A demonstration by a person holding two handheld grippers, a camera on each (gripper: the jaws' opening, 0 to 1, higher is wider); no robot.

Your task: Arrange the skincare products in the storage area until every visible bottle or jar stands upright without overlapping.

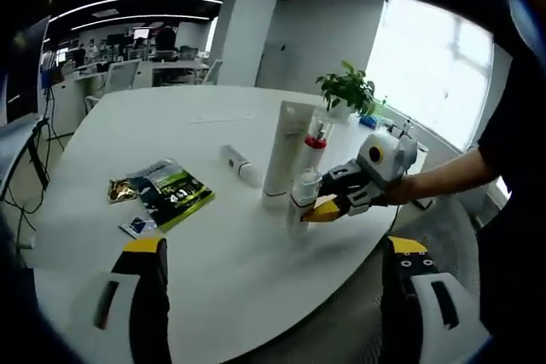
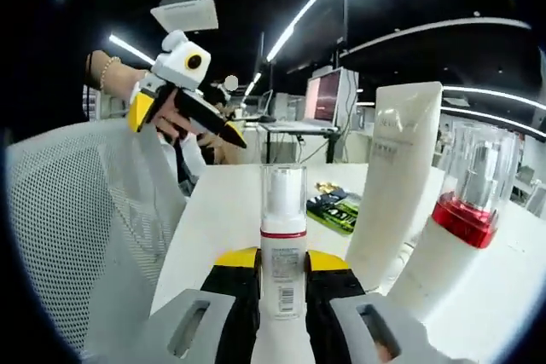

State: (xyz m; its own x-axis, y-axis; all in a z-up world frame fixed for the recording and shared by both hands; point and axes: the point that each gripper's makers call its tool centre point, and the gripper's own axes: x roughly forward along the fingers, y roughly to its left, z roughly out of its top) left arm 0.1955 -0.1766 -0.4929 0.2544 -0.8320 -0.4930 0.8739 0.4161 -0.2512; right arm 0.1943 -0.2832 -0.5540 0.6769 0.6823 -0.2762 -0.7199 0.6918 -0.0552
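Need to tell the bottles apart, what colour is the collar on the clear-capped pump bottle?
Red collar, clearest in the right gripper view.

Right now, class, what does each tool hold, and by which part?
The right tool grips the small pump bottle around its lower body, jaws on either side. The left tool holds nothing; its jaws are open.

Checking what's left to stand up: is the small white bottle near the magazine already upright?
No, the small white bottle lies on its side on the white table, between the magazine and the upright tube.
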